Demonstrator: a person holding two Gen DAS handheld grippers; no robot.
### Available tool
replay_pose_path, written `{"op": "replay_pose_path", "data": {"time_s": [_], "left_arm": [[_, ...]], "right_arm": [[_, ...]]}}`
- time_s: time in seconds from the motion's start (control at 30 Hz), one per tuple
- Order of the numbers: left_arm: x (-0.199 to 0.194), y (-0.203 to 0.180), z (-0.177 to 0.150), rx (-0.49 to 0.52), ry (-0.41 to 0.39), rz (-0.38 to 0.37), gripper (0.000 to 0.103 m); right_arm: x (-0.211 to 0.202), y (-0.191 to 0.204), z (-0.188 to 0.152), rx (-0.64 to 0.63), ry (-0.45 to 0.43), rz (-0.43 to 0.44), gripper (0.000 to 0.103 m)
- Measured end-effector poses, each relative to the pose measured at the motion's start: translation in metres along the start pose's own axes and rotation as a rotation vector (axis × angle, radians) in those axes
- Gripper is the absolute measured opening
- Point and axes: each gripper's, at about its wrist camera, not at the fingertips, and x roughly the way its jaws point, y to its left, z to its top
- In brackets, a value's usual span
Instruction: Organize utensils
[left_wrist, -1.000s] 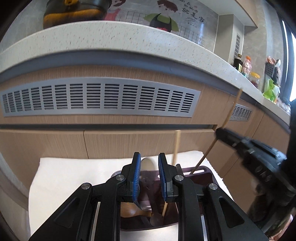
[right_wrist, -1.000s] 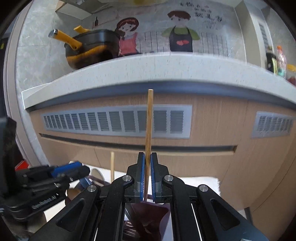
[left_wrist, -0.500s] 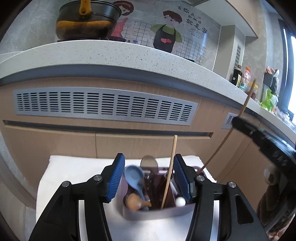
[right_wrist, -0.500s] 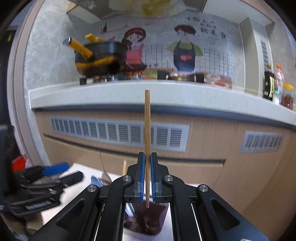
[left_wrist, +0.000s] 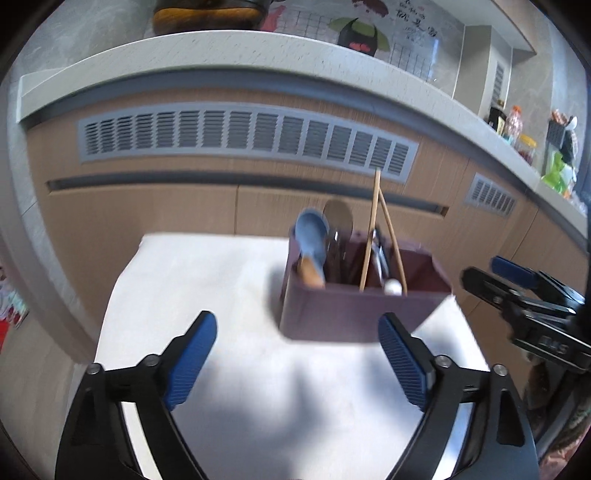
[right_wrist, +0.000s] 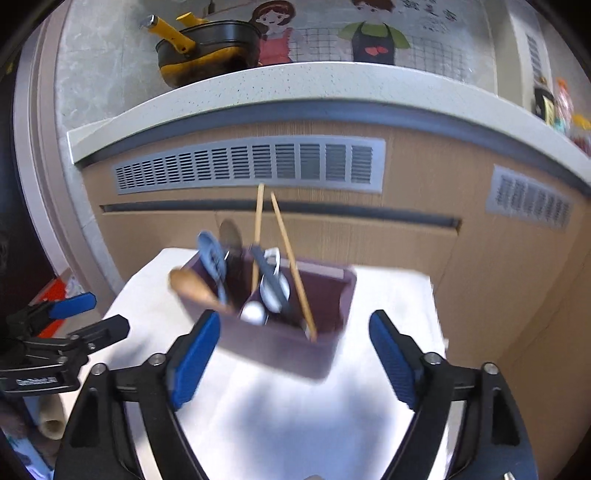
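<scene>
A maroon utensil holder (left_wrist: 354, 314) stands on a white-covered table (left_wrist: 221, 295). In it lean two wooden chopsticks (left_wrist: 369, 236), a blue spoon (left_wrist: 312, 236), a metal spoon (left_wrist: 338, 218) and a wooden-handled utensil (left_wrist: 310, 273). My left gripper (left_wrist: 297, 354) hangs in front of the holder, jaws opening wide, nothing between them. In the right wrist view the holder (right_wrist: 280, 347) sits just beyond my right gripper (right_wrist: 295, 354), whose jaws are also opening and hold nothing. Both chopsticks (right_wrist: 291, 262) stand crossed inside it. Each gripper shows at the edge of the other's view.
Behind the table runs a wooden cabinet front with grey vent grilles (left_wrist: 243, 136) under a pale countertop (right_wrist: 295, 81). A black and yellow pot (right_wrist: 207, 48) sits on it, with bottles (left_wrist: 513, 122) further right. Red clutter (right_wrist: 55, 295) lies low on the left.
Both grippers pulled back from the holder and opened wide. The right one let go of its chopstick, which now leans in the holder beside the first one.
</scene>
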Motion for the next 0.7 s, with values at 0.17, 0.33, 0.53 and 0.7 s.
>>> {"op": "replay_pose_path", "data": {"time_s": [0.17, 0.33, 0.53, 0.7], "left_arm": [[-0.035, -0.015, -0.041, 0.036, -0.06, 0.072, 0.102], [-0.073, -0.036, -0.073, 0.098, -0.157, 0.144, 0.103], [-0.1, -0.05, -0.092, 0.093, -0.168, 0.174, 0.103], [-0.107, -0.054, -0.095, 0.088, -0.151, 0.156, 0.103]], "right_arm": [[-0.046, 0.004, -0.044, 0.038, -0.049, -0.065, 0.095], [-0.081, 0.015, -0.081, 0.033, -0.119, -0.15, 0.1], [-0.108, 0.017, -0.101, 0.048, -0.132, -0.164, 0.101], [-0.117, 0.014, -0.102, 0.045, -0.147, -0.181, 0.102]]}}
